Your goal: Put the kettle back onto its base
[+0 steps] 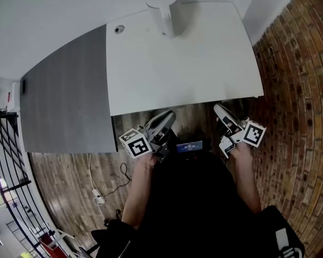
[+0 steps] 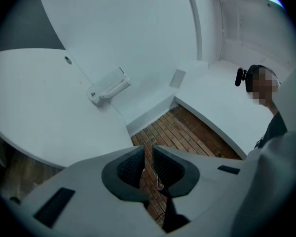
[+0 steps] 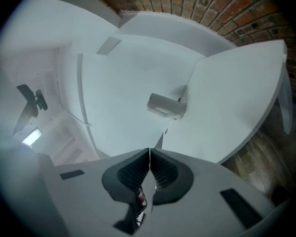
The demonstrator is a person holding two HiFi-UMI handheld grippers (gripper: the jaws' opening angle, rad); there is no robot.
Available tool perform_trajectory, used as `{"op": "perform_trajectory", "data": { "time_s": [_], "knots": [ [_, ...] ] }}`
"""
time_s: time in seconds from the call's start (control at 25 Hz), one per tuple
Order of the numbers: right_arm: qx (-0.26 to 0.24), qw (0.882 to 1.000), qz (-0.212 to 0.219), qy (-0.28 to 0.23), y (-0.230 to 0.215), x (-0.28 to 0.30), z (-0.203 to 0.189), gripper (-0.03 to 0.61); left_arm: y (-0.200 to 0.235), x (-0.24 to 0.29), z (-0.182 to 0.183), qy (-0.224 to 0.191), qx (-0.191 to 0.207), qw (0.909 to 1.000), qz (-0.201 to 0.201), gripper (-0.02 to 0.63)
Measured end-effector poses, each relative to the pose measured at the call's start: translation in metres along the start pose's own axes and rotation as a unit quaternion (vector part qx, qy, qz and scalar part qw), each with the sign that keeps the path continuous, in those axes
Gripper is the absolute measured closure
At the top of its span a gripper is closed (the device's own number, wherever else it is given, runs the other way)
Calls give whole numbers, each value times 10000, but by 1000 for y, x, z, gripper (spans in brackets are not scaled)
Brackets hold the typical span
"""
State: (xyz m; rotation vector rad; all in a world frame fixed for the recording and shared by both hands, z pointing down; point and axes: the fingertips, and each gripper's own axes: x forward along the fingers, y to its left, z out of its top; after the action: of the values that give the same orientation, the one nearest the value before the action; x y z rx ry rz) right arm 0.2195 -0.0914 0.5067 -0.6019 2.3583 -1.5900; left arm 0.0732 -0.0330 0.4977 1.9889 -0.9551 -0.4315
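A white kettle [image 1: 166, 14] stands at the far edge of the white table [image 1: 204, 69]; I cannot tell its base apart from it. It also shows small in the left gripper view [image 2: 108, 89] and the right gripper view [image 3: 165, 106]. Both grippers are held level close to the person's body, short of the table's near edge and far from the kettle. My left gripper [image 1: 168, 115] [image 2: 148, 154] has its jaws a narrow slit apart with nothing between them. My right gripper [image 1: 218, 108] [image 3: 149, 157] has its pads touching, holding nothing.
A grey surface [image 1: 64, 95] joins the table on the left. A brick wall [image 1: 299, 90] runs along the right. Below is wooden floor with a cable and power strip [image 1: 98, 199]. A black railing [image 1: 5, 160] stands at the far left.
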Motion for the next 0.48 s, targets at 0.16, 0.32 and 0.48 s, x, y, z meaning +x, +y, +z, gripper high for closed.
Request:
{"op": "perform_trajectory", "data": {
  "time_s": [0.16,0.32,0.48],
  "knots": [
    [118,9998,130,105,-9,-8,-4,561,-7,-10,-15,-60,52,9996,261,562],
    [-2,9993,336,146,0,-6,1,561,-12,-19,-15,-165,135,9992,348,566],
    [-146,9990,428,39,13,-6,7,561,-17,-17,-14,-214,169,9994,207,568]
  ]
}}
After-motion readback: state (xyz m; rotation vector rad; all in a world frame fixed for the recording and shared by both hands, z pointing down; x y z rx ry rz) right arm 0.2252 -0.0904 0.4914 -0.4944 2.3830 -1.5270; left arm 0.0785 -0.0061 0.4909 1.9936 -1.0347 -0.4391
